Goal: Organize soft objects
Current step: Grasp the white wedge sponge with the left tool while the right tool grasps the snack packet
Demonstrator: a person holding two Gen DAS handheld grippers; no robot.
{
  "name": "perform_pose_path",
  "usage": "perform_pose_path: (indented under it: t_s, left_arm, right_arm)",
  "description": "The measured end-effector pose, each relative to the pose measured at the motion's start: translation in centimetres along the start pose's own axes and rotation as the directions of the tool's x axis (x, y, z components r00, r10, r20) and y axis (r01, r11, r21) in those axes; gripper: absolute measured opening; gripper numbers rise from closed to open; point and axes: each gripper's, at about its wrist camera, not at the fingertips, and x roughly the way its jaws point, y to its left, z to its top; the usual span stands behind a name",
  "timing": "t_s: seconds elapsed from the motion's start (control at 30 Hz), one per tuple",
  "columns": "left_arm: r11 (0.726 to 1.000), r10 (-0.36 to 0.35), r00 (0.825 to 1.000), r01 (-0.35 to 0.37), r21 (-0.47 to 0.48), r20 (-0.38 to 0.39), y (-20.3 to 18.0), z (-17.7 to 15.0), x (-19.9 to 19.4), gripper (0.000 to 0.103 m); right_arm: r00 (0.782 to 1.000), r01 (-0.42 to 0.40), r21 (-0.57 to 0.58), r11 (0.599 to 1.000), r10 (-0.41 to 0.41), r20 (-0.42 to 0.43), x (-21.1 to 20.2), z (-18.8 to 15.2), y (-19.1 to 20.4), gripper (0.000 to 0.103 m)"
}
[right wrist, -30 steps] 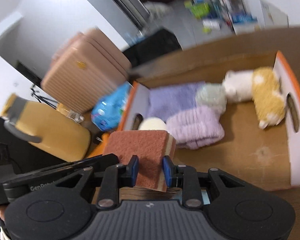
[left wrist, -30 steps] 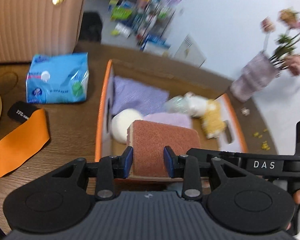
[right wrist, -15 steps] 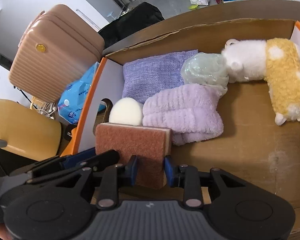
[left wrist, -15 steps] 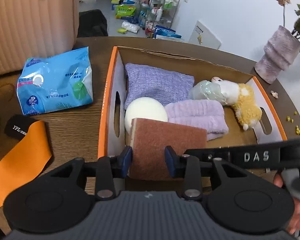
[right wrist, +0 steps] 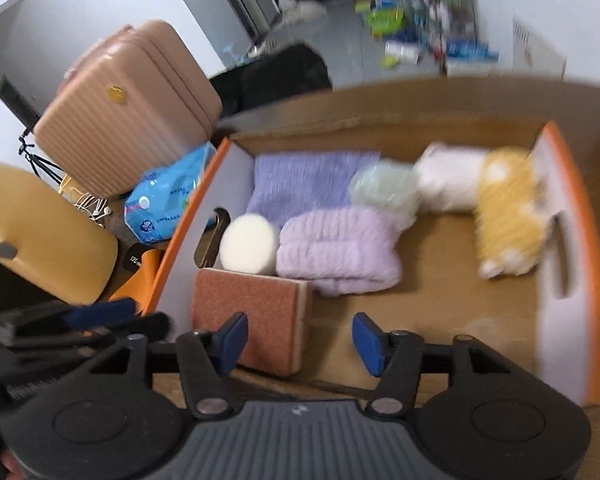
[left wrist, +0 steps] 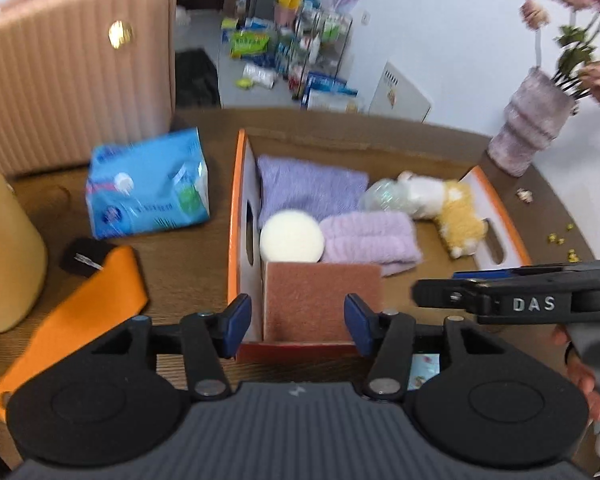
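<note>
Box point(right wrist: 572, 248) on desk point(left wrist: 180, 256) holding brown sponge point(right wrist: 252, 316) in near-left corner, round puff point(right wrist: 248, 248), lilac towel point(right wrist: 336, 256), purple cloth point(right wrist: 300, 184), plush toy point(right wrist: 500, 208), left claw point(left wrist: 296, 324) and right claw point(right wrist: 300, 338) both opening, pads clear of sponge, nothing gripped

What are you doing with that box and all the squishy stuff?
A person is packing soft things into a cardboard box. The brown sponge now lies in its near left corner, beside a round white puff and a folded purple towel. Both tools, left tool and right tool, are opening, with nothing gripped.
</note>
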Motion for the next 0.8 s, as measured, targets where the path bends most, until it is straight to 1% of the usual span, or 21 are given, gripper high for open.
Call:
perform_pose_path:
  t_s: [0.03, 0.1, 0.2, 0.27, 0.33, 0.47, 0.5, 0.53, 0.57, 0.63, 0.67, 0.73, 0.77, 0.8]
  left_arm:
    - [1.000, 0.001, 1.000, -0.001, 0.005, 0.017, -0.1, 0.0, -1.1, 0.055]
    - [1.000, -0.001, 0.998, 0.000, 0.021, 0.057, -0.6, -0.5, -3.8, 0.058]
    - [0.998, 0.002, 0.994, -0.008, 0.057, 0.107, -1.6, -1.9, -7.2, 0.062]
    - [0.996, 0.003, 0.992, -0.014, 0.083, 0.129, -2.3, -3.2, -8.9, 0.064]
    - [0.995, 0.000, 0.989, -0.015, 0.098, 0.147, -2.9, -4.2, -10.4, 0.066]
    - [0.994, -0.005, 0.979, -0.018, 0.111, 0.205, -4.1, -5.7, -13.3, 0.074]
    - [0.994, -0.005, 0.976, -0.020, 0.112, 0.219, -4.3, -6.1, -13.8, 0.075]
    - [0.994, -0.006, 0.970, -0.022, 0.111, 0.241, -4.4, -6.8, -14.3, 0.079]
    - [0.994, -0.006, 0.961, -0.025, 0.108, 0.277, -4.6, -7.6, -14.8, 0.085]
    - [0.992, 0.015, 0.928, -0.060, 0.108, 0.372, -5.0, -10.4, -15.9, 0.091]
    - [0.990, 0.025, 0.913, -0.079, 0.117, 0.407, -5.2, -11.9, -16.3, 0.093]
    - [0.986, 0.033, 0.891, -0.103, 0.131, 0.454, -5.4, -15.0, -17.0, 0.094]
    - [0.986, 0.025, 0.880, -0.099, 0.133, 0.474, -5.4, -16.5, -17.3, 0.097]
    - [0.988, 0.010, 0.865, -0.087, 0.131, 0.502, -5.5, -18.6, -17.8, 0.099]
  right_arm:
    - [0.999, 0.018, -0.019, 1.000, -0.017, 0.030, -1.9, -0.4, 0.1, 0.059]
    - [0.995, 0.050, -0.040, 0.998, -0.047, 0.088, -5.3, -1.2, 0.0, 0.064]
    - [0.979, 0.108, -0.071, 0.992, -0.094, 0.181, -10.4, -3.1, -0.4, 0.071]
    - [0.964, 0.160, -0.090, 0.983, -0.136, 0.228, -12.7, -4.4, -0.6, 0.073]
    - [0.953, 0.204, -0.100, 0.974, -0.174, 0.249, -14.6, -5.9, -0.9, 0.075]
    - [0.935, 0.230, -0.073, 0.971, -0.199, 0.292, -17.8, -8.1, -1.3, 0.076]
    - [0.927, 0.232, -0.062, 0.971, -0.201, 0.316, -18.6, -8.8, -1.4, 0.077]
    - [0.917, 0.232, -0.055, 0.971, -0.200, 0.346, -19.3, -9.8, -1.4, 0.078]
    - [0.907, 0.229, -0.052, 0.972, -0.194, 0.374, -19.9, -10.7, -1.4, 0.079]
    - [0.873, 0.237, -0.053, 0.970, -0.189, 0.449, -21.1, -13.4, -0.9, 0.082]
    - [0.856, 0.249, -0.070, 0.966, -0.186, 0.483, -21.6, -15.0, -0.6, 0.084]
    - [0.818, 0.273, -0.082, 0.959, -0.186, 0.545, -22.3, -18.8, 0.0, 0.086]
    - [0.805, 0.275, -0.085, 0.958, -0.181, 0.565, -22.5, -20.5, 0.3, 0.089]
    - [0.790, 0.278, -0.086, 0.957, -0.177, 0.587, -22.6, -22.7, 0.5, 0.090]
